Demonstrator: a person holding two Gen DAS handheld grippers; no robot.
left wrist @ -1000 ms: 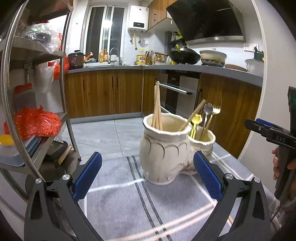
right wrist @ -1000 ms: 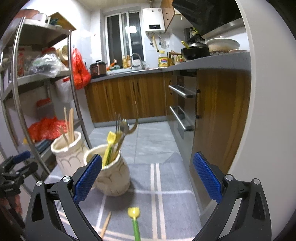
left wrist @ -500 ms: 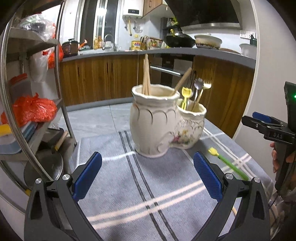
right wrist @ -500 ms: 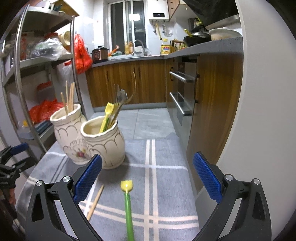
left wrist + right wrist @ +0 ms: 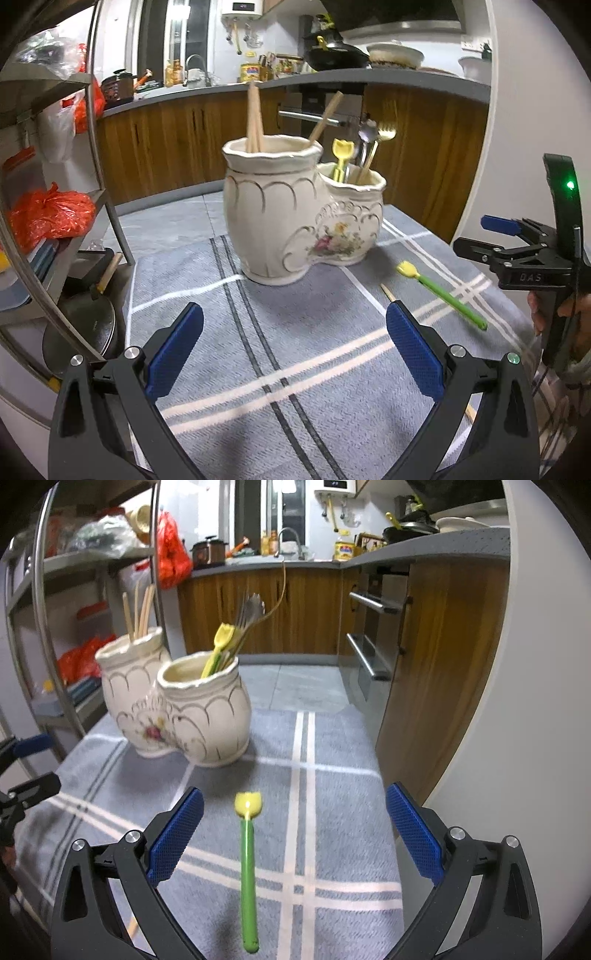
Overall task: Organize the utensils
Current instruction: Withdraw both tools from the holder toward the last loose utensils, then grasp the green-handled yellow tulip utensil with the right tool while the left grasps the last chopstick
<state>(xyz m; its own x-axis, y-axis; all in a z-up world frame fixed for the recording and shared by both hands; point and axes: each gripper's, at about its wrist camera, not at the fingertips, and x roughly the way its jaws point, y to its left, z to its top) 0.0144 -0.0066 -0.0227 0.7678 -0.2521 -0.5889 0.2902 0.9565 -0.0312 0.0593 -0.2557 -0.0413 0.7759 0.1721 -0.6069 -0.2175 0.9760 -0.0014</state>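
Observation:
A cream double ceramic utensil holder (image 5: pixel 295 214) stands on a grey striped cloth (image 5: pixel 295 369); it also shows in the right wrist view (image 5: pixel 184 709). Its taller pot holds wooden chopsticks (image 5: pixel 254 118); its lower pot holds a yellow-headed spoon, a fork and a metal spoon (image 5: pixel 364 147). A green-handled spoon with a yellow head (image 5: pixel 247 867) lies on the cloth between my right gripper's (image 5: pixel 294 834) open fingers, below them. It also shows in the left wrist view (image 5: pixel 441 291), beside a loose chopstick (image 5: pixel 388 291). My left gripper (image 5: pixel 294 354) is open and empty, short of the holder.
A metal shelf rack (image 5: pixel 55 221) with red bags stands left of the table. Wooden kitchen cabinets (image 5: pixel 436 664) and an oven lie behind and to the right. The table edge curves near a white wall (image 5: pixel 535 738) on the right.
Both grippers have drawn back and tilted down, so more of the cloth shows. The green spoon now lies between the right gripper's fingers. Both grippers stay open.

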